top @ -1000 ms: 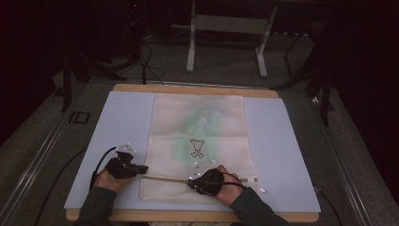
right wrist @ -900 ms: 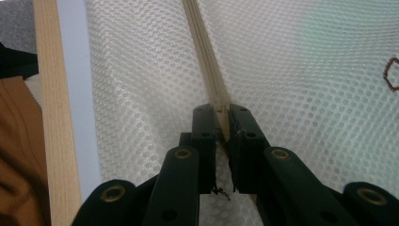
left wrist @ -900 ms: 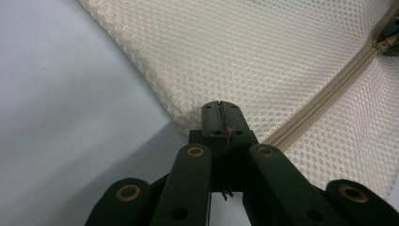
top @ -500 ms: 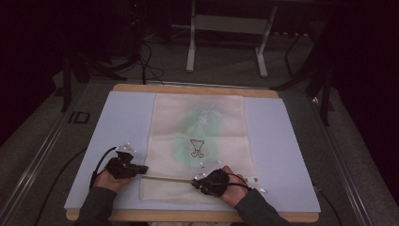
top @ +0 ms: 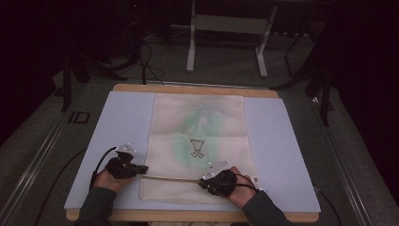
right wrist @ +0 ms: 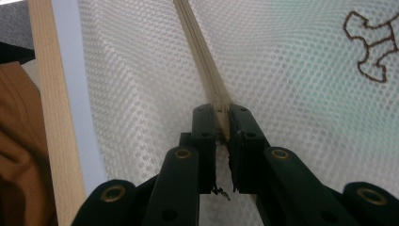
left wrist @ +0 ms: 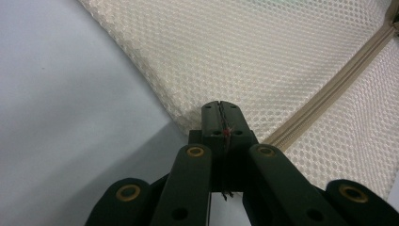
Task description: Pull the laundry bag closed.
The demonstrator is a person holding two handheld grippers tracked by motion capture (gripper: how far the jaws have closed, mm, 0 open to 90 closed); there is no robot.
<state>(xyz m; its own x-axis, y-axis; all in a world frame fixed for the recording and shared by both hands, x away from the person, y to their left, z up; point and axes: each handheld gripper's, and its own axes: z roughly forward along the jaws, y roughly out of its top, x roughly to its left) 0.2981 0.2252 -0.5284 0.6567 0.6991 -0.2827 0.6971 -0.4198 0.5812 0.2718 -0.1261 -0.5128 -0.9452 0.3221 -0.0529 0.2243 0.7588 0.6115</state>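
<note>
A cream mesh bag (top: 202, 122) with a green item inside and a small dark emblem (top: 197, 148) lies flat on the pale blue mat (top: 122, 127). A zipper (top: 171, 178) runs across its near end. My left gripper (top: 143, 170) is shut on the bag's left edge, where the zipper starts; in the left gripper view the jaws (left wrist: 221, 106) pinch the mesh (left wrist: 263, 56) beside the zipper (left wrist: 329, 89). My right gripper (top: 201, 181) is shut on the zipper, and in the right gripper view (right wrist: 221, 110) the tape (right wrist: 200, 42) runs straight out from between the jaws.
The mat covers a wooden table whose edge (top: 188, 88) shows at the back and at the front (right wrist: 51, 94). A metal stand (top: 226, 42) and cables (top: 146, 61) occupy the dark floor beyond. A cable trails from each gripper over the mat.
My right gripper has slid a little to the right along the zipper line. The left gripper and the bag have stayed where they were.
</note>
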